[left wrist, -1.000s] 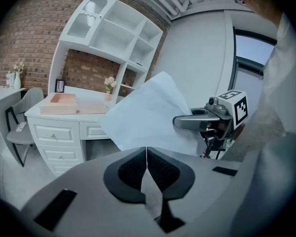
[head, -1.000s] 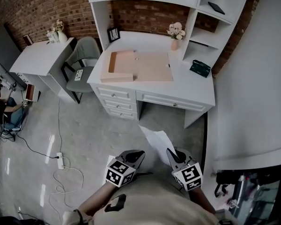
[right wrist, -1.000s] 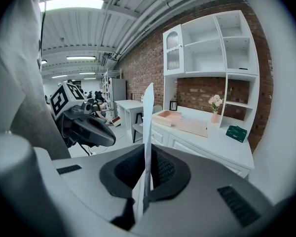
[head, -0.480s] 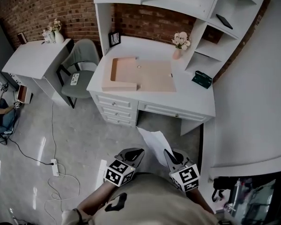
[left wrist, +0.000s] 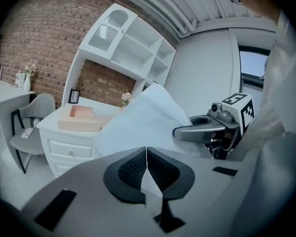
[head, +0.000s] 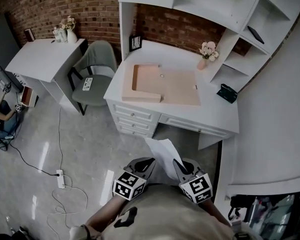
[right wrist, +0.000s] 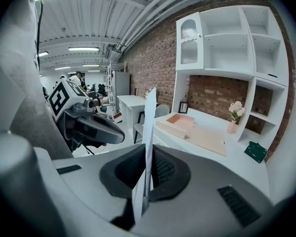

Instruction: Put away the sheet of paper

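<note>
A white sheet of paper (head: 164, 153) stands up over the floor in front of me. My right gripper (head: 179, 165) is shut on its lower edge. In the right gripper view the sheet (right wrist: 149, 127) runs edge-on between the jaws of that gripper (right wrist: 147, 154). My left gripper (head: 146, 165) is beside it on the left, jaws shut with nothing between them. In the left gripper view the paper (left wrist: 143, 120) rises behind the shut gripper (left wrist: 146, 154). A flat tan file box (head: 165, 84) lies open on the white desk (head: 217, 116) ahead.
The desk carries a flower vase (head: 206, 54), a picture frame (head: 135, 42) and a dark green item (head: 227, 93), with white shelves (head: 240, 14) above. A grey chair (head: 96, 74) and a second white table (head: 42, 59) stand at the left. A power strip with cables (head: 61, 176) lies on the floor.
The desk has shifted right and lower in the head view as I turned and came nearer. Both grippers and the held paper keep their places in front of me.
</note>
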